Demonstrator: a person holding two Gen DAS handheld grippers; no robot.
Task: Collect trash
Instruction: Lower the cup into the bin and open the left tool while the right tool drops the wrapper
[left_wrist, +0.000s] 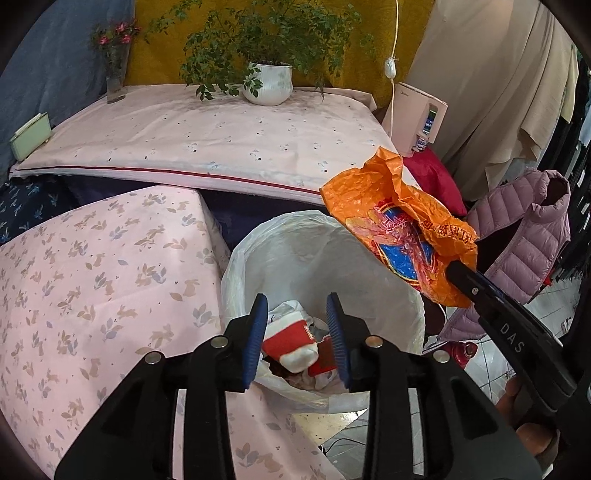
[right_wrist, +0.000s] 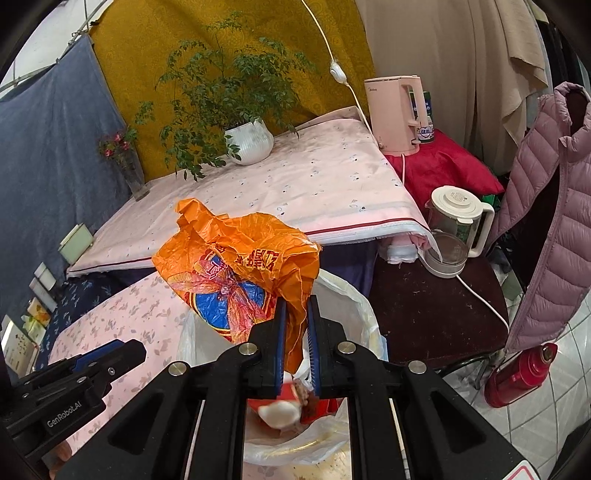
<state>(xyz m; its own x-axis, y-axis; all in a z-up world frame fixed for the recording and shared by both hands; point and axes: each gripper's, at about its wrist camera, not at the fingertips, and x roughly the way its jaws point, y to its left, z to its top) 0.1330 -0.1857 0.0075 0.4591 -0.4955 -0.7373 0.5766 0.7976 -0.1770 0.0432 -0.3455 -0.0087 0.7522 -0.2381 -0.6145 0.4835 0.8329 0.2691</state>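
Nearest the onlooker, the left claw (left_wrist: 299, 338) is hanging partly open over the mouth of the trash bin (left_wrist: 413, 291), with nothing pressed between its blue pads (left_wrist: 258, 339); red-and-white crumpled wrappers (left_wrist: 291, 347) are lying loose in the bin directly beneath it. Just beside it, the right claw (right_wrist: 295, 343) is pinching a narrow fold of the orange plastic bag (right_wrist: 236, 258), its jaws standing almost together on the film. The bulk of that bag is billowing up and away from the claw, above the bin's far rim rather than down inside the white liner (right_wrist: 354, 299).

Behind the bin, a pink cloth-covered table (left_wrist: 207, 147) is carrying a potted plant (left_wrist: 267, 83) and a vase of flowers (left_wrist: 116, 70); a pink kettle (right_wrist: 397, 114) is standing at its far corner, and a quilted lilac jacket (right_wrist: 550, 221) is hanging to the right.

Risks, as judged from this arrangement: the bag is light and stiffly crumpled, so on release it may be catching on the rim or drifting outside onto the floor, because most of it is sitting off-centre from the opening. The thin fold in the right claw may also be clinging to the ribbed pads. The loose liner edge could be getting dragged inward if either claw is dipping lower.
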